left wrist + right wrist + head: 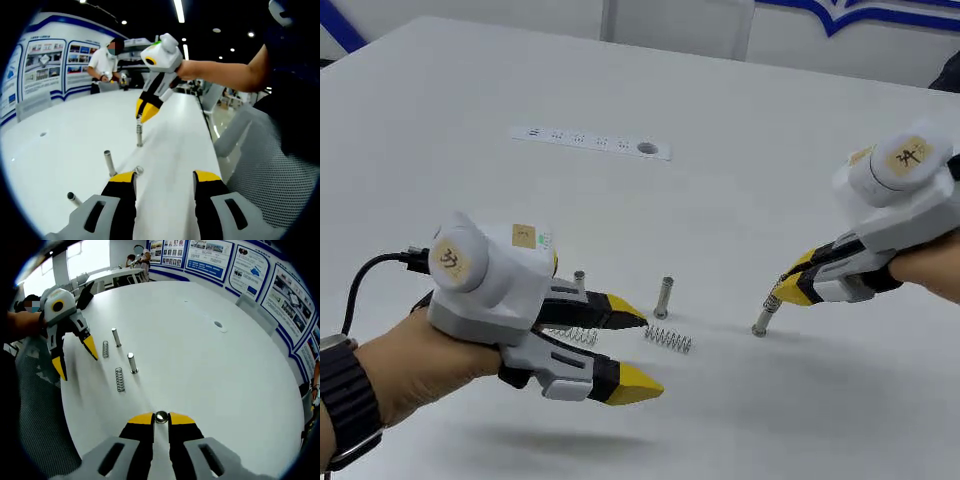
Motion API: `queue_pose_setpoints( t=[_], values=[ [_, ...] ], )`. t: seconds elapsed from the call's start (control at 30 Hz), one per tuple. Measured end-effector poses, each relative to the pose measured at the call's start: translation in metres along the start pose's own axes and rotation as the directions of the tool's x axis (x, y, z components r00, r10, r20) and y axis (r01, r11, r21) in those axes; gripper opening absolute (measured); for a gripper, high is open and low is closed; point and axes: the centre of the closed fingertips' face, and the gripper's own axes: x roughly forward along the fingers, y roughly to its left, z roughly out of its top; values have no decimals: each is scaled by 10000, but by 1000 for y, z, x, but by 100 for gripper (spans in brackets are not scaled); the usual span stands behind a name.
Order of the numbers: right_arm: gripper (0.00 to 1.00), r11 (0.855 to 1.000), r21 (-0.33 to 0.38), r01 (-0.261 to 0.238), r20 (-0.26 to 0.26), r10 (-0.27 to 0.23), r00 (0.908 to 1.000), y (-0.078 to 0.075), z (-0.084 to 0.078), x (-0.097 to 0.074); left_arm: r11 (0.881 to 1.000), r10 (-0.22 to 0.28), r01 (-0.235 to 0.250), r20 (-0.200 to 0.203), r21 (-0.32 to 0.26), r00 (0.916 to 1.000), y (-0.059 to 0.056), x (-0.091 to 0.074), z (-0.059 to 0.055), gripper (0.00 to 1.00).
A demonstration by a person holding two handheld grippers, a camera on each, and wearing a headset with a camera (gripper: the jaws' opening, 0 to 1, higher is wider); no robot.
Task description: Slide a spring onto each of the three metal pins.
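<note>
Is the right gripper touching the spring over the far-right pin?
Touching. The right gripper view shows the right gripper pinching the spring end-on between its yellow tips.

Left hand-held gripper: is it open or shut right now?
Open. In the left gripper view, the left hand-held gripper has its yellow-tipped jaws spread wide apart, with nothing held between them.

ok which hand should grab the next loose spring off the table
Left: the left tool is open and right beside a loose spring, while the right tool is closed on the rightmost pin, farther away.
</note>
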Motion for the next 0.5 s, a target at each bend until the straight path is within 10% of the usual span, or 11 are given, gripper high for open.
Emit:
queue_pose_setpoints(
  t=[0.5],
  values=[
    [12,9995,298,-121,-352,131,9993,2,-18,24,9999,69,-70,-49,-78,10000,2,-1,-2,48]
  ],
)
